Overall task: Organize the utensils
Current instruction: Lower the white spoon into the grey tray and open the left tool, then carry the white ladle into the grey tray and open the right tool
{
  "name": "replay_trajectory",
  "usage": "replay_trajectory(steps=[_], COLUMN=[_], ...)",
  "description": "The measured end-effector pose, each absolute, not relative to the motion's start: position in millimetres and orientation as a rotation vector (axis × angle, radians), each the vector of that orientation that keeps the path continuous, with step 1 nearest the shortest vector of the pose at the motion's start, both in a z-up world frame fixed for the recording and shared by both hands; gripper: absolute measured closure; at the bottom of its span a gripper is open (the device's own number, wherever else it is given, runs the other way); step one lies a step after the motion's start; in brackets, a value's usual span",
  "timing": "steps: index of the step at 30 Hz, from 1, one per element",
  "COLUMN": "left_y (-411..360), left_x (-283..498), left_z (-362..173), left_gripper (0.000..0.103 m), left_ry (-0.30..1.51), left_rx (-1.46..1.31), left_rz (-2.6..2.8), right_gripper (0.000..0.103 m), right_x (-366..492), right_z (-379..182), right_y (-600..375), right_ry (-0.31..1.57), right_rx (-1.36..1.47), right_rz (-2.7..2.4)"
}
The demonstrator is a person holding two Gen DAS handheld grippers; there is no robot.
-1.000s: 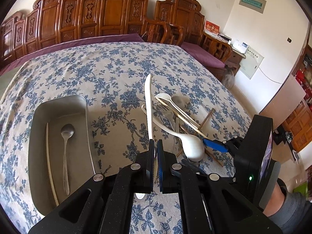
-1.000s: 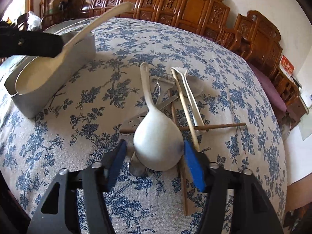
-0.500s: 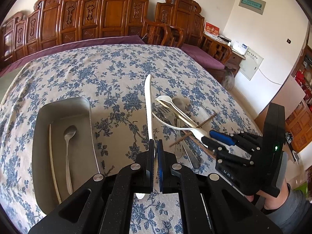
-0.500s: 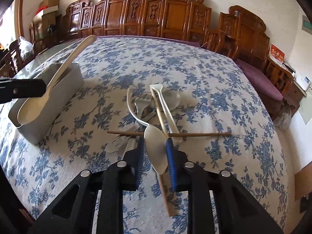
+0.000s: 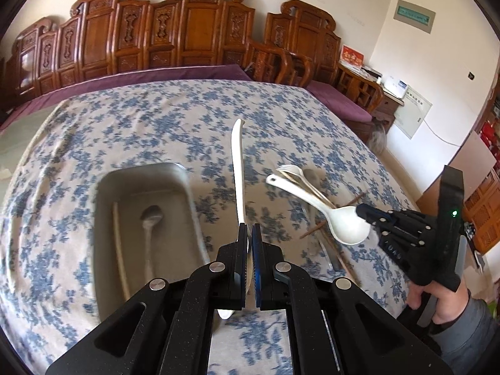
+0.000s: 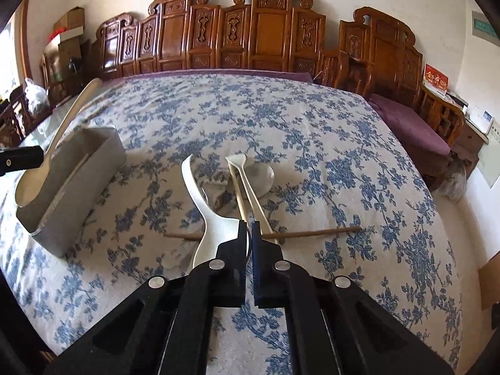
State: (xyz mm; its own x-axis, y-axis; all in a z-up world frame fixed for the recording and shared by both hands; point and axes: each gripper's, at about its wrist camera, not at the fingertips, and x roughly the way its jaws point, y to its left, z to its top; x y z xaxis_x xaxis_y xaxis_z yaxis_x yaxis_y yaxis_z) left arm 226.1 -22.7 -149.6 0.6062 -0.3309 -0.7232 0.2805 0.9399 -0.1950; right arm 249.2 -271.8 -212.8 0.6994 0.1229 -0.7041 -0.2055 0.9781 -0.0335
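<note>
While left gripper (image 5: 249,229) clamps a cream plastic ladle (image 5: 238,168) beside the grey metal tray (image 5: 107,193), right gripper (image 6: 249,226), jaws just closed, grips a white plastic ladle (image 6: 212,228).

We note both handheld grippers are matte black plastic with a faintly speckled finish. On the left gripper (image 5: 249,234) two broad linkage arms, each with a triangular cut-out, run forward to narrow fingers (image 5: 241,250); four round silver screw heads mark the pivots, and the inner pads are blue and ribbed. The right gripper (image 6: 249,232) shows the same build and the same silver screws. From the left wrist view its body carries small silver bolts and a lit green indicator lamp. The right hand (image 5: 437,300) emerges from a grey sleeve (image 5: 468,337).
</note>
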Motion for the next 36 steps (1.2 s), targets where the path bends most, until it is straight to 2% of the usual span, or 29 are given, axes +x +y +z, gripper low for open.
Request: replay_trajectory(steps=[12, 27, 36], left_y=[25, 42, 50], left_x=[233, 256, 260], left_z=[-158, -213, -218], left_gripper=[0.101, 0.101, 0.100], left_ry=[0.892, 1.043, 1.055], left_rx=[-0.074, -0.056, -0.064], left_rz=[-0.264, -0.155, -0.122], right_gripper=[0.099, 0.099, 0.099], right_x=[246, 242, 239], right_z=[-199, -201, -199], right_y=[-247, -233, -232], right_ry=[0.717, 0.715, 0.710], right_rx=[-0.072, -0.088, -0.081], right_rz=[0.263, 0.295, 0.302])
